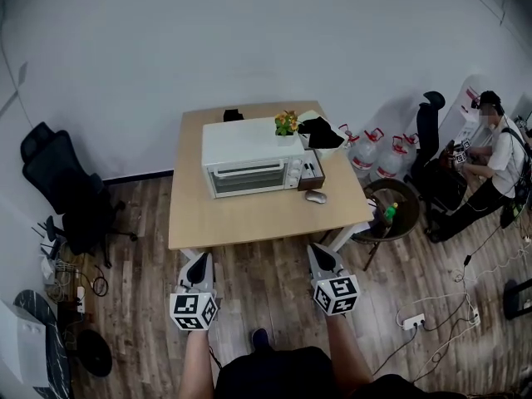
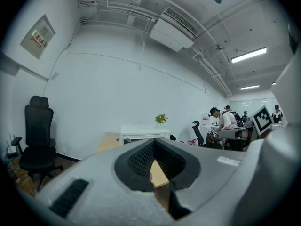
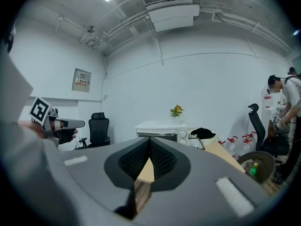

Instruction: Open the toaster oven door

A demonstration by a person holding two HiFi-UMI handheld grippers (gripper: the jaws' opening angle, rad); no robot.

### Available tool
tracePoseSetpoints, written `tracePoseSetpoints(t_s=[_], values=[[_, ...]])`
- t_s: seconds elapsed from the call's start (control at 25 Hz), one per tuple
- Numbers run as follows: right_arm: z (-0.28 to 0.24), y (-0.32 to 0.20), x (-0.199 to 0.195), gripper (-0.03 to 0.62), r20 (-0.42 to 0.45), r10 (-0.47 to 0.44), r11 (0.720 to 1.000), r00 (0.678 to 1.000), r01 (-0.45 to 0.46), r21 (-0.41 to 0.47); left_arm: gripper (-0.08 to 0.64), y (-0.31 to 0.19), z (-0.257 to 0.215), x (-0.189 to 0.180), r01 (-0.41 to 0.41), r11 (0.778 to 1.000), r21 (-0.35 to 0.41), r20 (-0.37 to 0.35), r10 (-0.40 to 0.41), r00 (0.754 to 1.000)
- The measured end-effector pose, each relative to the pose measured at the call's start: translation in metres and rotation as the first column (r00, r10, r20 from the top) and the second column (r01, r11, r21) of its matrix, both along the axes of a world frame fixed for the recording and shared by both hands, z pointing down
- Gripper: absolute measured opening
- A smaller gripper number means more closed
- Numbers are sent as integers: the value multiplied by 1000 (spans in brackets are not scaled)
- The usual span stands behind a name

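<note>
Toaster oven (image 1: 253,163), door shut, is seen on the far half of the table (image 1: 249,214). Left gripper (image 1: 198,263) and right gripper (image 1: 322,258) are held nearer, off the table, jaws together and empty. Only the gripper views show the ceiling air conditioner (image 3: 171,14).

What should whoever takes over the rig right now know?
Left gripper: shut, empty, held short of the near edge of the table.
Right gripper: shut, empty, also short of the table.
Toaster oven: mid-table, door facing you, closed.
Done: nothing yet.
Left: step in, take the door and pull it open.
</note>
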State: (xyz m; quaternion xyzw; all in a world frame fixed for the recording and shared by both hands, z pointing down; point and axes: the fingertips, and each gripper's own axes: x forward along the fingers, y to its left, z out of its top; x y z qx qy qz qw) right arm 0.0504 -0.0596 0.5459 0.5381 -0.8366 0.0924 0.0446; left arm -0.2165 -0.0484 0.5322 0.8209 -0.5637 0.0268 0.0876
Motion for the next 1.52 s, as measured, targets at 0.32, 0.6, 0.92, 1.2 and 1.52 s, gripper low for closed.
tracePoseSetpoints(t_s=[0.32, 0.6, 0.92, 1.2, 1.52], values=[[4, -13, -5, 12, -3, 30, 1000, 1000, -30, -8, -2, -23, -1, -3, -36, 999, 18, -20, 36, 999], [-2, -20, -3, 12, -1, 38, 999, 999, -38, 8, -2, -34, 0, 0, -48, 999, 12, -3, 48, 999], [-4, -50, 5, 12, -4, 5, 1000, 1000, -5, 12, -2, -58, -2, 13, -33, 999, 16, 57, 32, 998], [-1, -80, 13, 12, -16, -18, 1000, 1000, 18, -10, -2, -79, 6, 21, -8, 1000, -17, -9, 8, 1000], [-3, -123, 29, 12, -25, -65, 998, 998, 65, -10, -2, -108, 7, 40, 24, 1000, -20, 0, -24, 1000]])
